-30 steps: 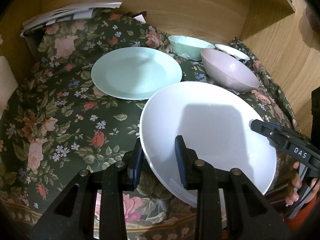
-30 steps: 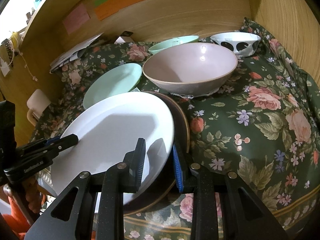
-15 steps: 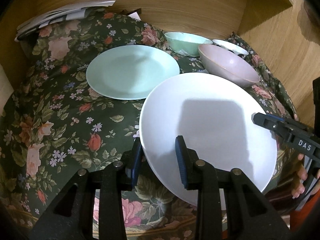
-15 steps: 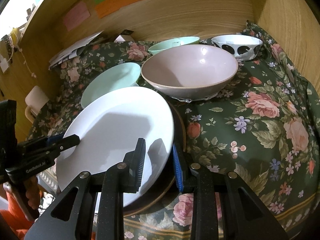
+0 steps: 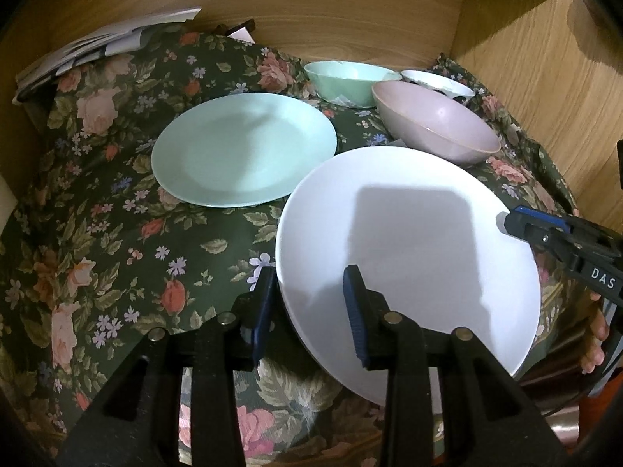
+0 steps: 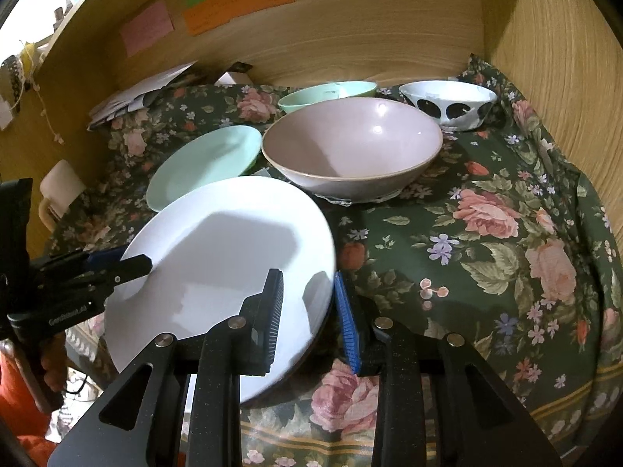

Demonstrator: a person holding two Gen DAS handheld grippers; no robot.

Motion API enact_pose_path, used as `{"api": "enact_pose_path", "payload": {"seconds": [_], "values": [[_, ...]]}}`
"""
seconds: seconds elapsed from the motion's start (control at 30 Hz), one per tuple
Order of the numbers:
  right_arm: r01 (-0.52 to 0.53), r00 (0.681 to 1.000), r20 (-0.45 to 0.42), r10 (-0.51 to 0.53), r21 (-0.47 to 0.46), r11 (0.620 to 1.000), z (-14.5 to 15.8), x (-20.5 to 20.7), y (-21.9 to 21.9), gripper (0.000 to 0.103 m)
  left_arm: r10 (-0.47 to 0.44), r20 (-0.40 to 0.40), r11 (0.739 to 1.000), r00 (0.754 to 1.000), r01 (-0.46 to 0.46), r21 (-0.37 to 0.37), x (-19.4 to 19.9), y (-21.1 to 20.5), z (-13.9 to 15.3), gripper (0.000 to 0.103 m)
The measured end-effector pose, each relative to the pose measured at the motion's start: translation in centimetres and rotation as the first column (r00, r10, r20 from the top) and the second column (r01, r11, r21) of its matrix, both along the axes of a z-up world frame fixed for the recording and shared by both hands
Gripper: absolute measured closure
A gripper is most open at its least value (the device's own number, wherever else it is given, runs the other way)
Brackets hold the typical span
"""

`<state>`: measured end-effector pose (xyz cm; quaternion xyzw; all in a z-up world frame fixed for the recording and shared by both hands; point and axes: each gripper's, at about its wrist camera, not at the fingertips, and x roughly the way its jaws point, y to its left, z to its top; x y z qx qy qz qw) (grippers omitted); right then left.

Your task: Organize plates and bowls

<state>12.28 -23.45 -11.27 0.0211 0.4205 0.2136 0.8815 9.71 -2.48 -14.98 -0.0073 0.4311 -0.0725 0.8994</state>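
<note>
A large white plate (image 5: 409,241) (image 6: 218,257) hangs near the front of the flowered cloth, held by both grippers at opposite rims. My left gripper (image 5: 309,303) clamps its left rim, one finger on top and one outside the edge. My right gripper (image 6: 307,307) has the right rim between its jaws, which are opening slightly while the pads still touch. Each gripper's tip shows in the other view: the right gripper (image 5: 514,225) and the left gripper (image 6: 136,264). Under the white plate peeks the dark rim of a brown plate (image 6: 311,350).
Behind it lie a mint plate (image 5: 241,148) (image 6: 202,163), a pink bowl (image 5: 432,120) (image 6: 350,144), a mint bowl (image 5: 350,78) (image 6: 327,93) and a white bowl with black dots (image 6: 447,105). Papers (image 5: 105,46) sit back left. Wooden walls (image 6: 553,78) close the back and right.
The white plate has slid over the brown plate, which showed beside it before and is now almost covered. Both grippers stay on its rims.
</note>
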Motion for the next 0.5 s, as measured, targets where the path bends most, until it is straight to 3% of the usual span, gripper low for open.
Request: {"api": "enact_pose_path", "payload": {"seconds": [0.1,0.3,0.5], "values": [[0.003,1.000,0.021,-0.002,-0.015,1.000,0.4,0.0,0.0,0.076,0.004,0.005,1.000,1.000,-0.004,-0.003,0.0,0.3,0.2,0.068],[-0.017,0.999,0.044,0.017,0.007,1.000,1.7,0.1,0.4,0.076,0.035,0.061,0.999,0.998,-0.034,-0.014,-0.6,1.8,1.9,0.052],[-0.049,0.990,0.133,0.052,-0.029,0.998,4.2,0.5,1.6,0.072,0.094,0.152,0.996,0.984,-0.093,-0.016,-0.8,3.8,4.3,0.041]]}}
